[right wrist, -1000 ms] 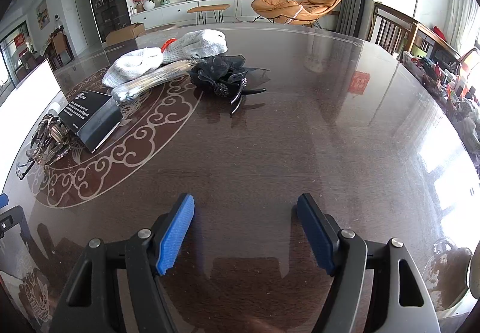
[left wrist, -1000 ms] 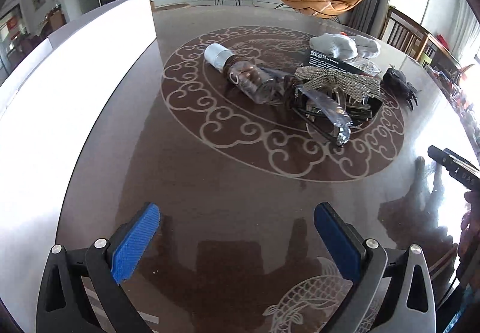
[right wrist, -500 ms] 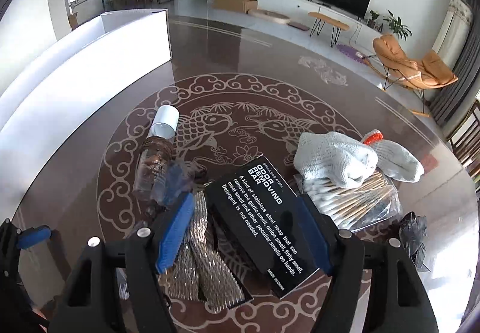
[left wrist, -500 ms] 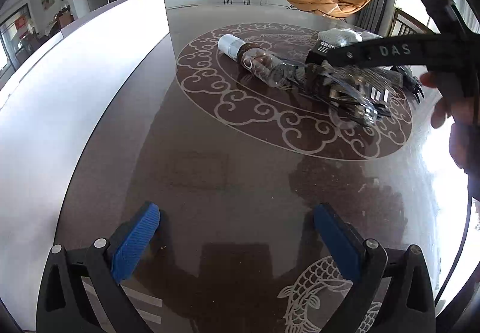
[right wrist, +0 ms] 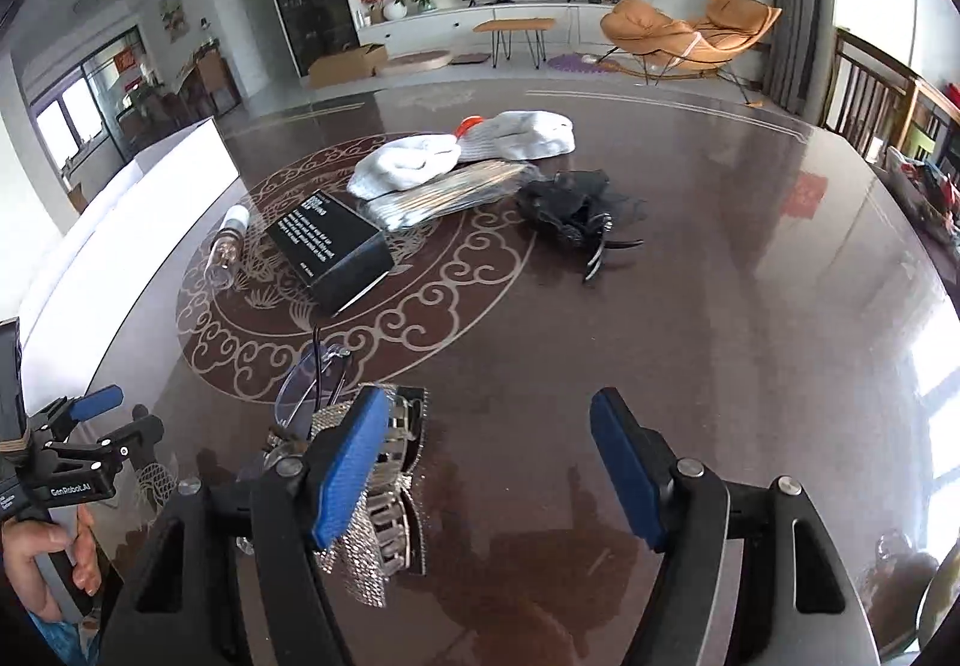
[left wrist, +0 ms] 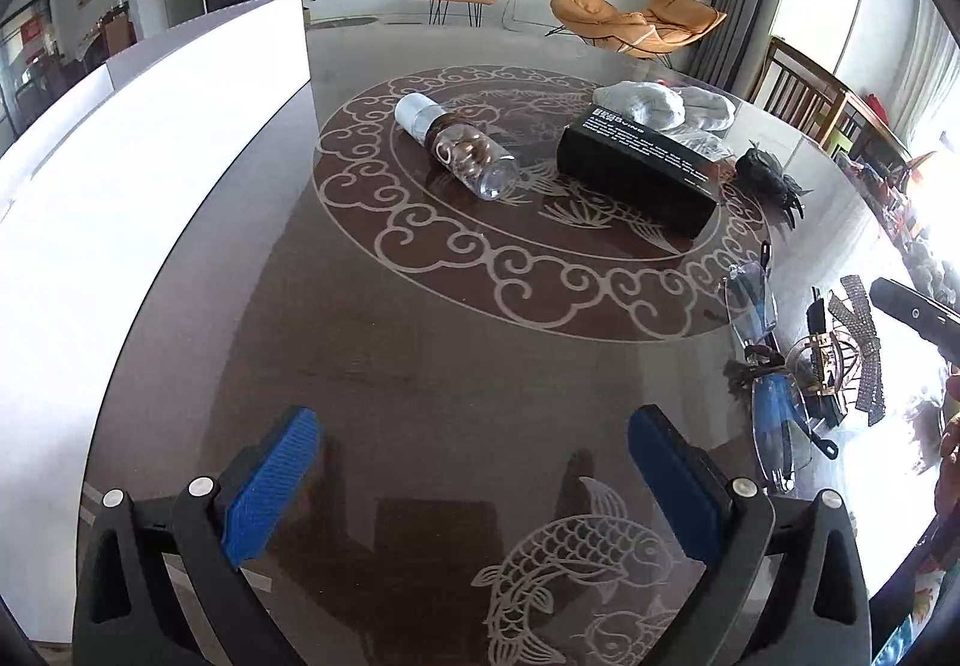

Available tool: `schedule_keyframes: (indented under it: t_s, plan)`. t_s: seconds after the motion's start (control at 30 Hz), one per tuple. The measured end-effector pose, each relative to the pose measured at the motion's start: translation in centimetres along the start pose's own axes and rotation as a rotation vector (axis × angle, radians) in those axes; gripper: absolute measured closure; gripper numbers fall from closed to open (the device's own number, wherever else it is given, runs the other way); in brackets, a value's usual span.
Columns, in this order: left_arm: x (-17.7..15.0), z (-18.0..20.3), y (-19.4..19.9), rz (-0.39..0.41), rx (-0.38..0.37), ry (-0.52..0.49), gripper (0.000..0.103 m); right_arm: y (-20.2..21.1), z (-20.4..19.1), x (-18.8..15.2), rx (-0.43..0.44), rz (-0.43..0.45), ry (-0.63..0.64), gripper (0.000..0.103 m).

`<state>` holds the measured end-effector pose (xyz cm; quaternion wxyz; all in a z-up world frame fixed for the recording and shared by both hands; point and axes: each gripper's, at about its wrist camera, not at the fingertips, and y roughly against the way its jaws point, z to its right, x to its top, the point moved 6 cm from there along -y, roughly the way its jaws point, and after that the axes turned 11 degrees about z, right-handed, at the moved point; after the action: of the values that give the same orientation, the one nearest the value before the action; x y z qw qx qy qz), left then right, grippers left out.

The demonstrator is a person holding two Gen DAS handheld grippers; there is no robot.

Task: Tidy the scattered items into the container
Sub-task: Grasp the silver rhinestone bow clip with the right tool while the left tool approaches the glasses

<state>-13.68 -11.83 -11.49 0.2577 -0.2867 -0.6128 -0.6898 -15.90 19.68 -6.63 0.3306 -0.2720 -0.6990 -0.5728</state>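
Observation:
A white container (left wrist: 150,138) runs along the table's left side; it also shows in the right wrist view (right wrist: 150,198). A clear bottle (left wrist: 462,153), a black box (left wrist: 642,174), white gloves (left wrist: 660,102), a bag of sticks (right wrist: 444,195) and a black hair clip (left wrist: 771,177) lie around the table's round pattern. Glasses (left wrist: 762,366) and a rhinestone hair clip (left wrist: 852,348) lie near the front right. My left gripper (left wrist: 474,486) is open and empty over bare table. My right gripper (right wrist: 492,468) is open, with the rhinestone clip (right wrist: 384,516) under its left finger (right wrist: 348,462).
The table (left wrist: 420,366) is dark, glossy and round-edged. Wooden chairs (left wrist: 810,102) stand beyond its far right edge. A living room with a television and an orange lounge chair lies behind.
The glasses and rhinestone clip have moved from the pile beside the bottle to the table's front right. My right gripper swung over the pile and pulled back with them. My left gripper stayed open.

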Motion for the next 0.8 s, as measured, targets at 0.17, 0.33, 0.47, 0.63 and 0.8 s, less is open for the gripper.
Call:
schedule_keyframes:
  t_s: [0.17, 0.33, 0.47, 0.63, 0.8]
  plan:
    - [0.7, 1.3, 1.8, 0.023, -0.035, -0.019, 0.000, 1.4, -0.8, 0.3, 0.010, 0.019, 0.036, 0.032]
    - [0.2, 1.8, 1.9, 0.006, -0.050, -0.016, 0.000, 0.5, -4.8, -1.5, 0.146, -0.037, 0.044, 0.032]
    - [-0.3, 1.9, 2.4, -0.001, -0.056, -0.021, 0.000, -0.9, -4.7, -3.2, 0.138, -0.081, 0.037, 0.032]
    - [-0.5, 2.8, 2.2, -0.019, -0.102, -0.020, 0.000, 0.4, -0.4, -3.2, -0.034, -0.057, 0.001, 0.032]
    - [0.6, 6.9, 2.2, -0.023, -0.218, -0.035, 0.000, 4.5, 1.2, -3.3, -0.028, 0.051, -0.016, 0.032]
